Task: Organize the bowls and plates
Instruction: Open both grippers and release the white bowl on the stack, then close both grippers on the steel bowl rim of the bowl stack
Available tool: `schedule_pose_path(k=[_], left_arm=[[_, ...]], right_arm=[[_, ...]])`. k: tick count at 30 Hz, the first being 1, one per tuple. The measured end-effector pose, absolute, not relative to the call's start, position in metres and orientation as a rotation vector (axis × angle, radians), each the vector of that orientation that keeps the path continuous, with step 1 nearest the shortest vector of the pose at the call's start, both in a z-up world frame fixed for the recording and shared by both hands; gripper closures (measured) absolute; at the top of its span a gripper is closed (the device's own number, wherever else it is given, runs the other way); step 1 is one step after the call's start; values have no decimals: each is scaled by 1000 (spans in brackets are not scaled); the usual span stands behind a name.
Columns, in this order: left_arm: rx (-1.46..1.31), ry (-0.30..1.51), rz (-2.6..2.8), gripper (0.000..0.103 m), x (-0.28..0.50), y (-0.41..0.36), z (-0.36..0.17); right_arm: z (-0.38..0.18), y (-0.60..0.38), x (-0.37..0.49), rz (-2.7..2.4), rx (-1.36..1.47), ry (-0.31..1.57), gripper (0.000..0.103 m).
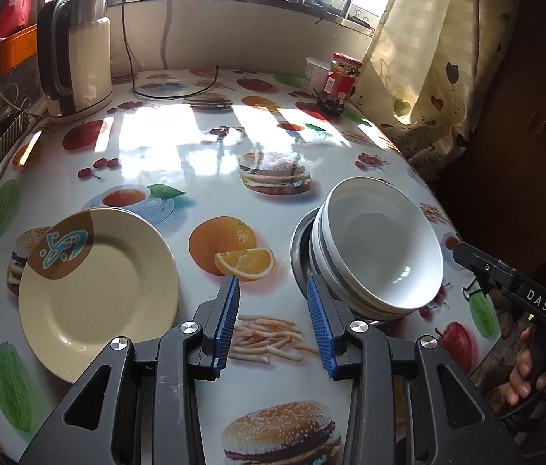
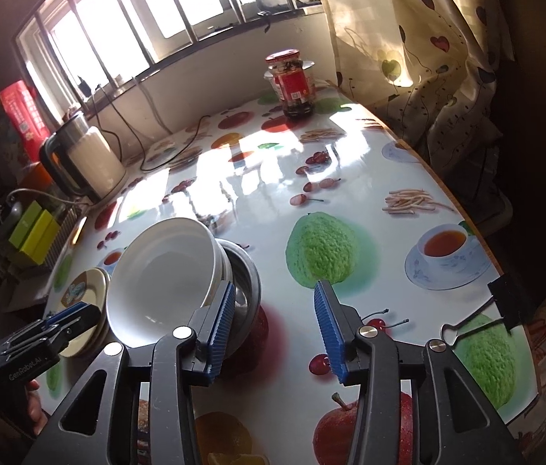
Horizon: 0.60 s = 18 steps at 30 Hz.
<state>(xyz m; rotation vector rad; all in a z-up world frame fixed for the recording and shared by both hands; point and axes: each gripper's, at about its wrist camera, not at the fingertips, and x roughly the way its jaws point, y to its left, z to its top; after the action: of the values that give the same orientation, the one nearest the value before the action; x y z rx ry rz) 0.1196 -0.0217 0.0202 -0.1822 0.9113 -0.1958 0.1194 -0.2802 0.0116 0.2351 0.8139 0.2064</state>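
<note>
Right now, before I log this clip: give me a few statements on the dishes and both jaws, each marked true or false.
1. The white bowl sits stacked on other dishes. True.
2. The beige plate carries the bowls. False: it lies alone, apart from them.
3. The left gripper is open and empty. True.
4. The right gripper grips the bowl. False: its jaws are open and empty.
5. The kettle stands between plate and bowls. False: it stands at the far left, near the window.
</note>
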Motion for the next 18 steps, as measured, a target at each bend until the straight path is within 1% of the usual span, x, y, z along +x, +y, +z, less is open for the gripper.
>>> schedule_pose_path(k=[7,18], left_arm=[[-199,947,-189,65,121,-22,9],[-209,1005,-204,65,133,-30,-6]], right_arm=[[-2,-285,124,197,255,842,57],[-24,-282,138,236,263,906,57]])
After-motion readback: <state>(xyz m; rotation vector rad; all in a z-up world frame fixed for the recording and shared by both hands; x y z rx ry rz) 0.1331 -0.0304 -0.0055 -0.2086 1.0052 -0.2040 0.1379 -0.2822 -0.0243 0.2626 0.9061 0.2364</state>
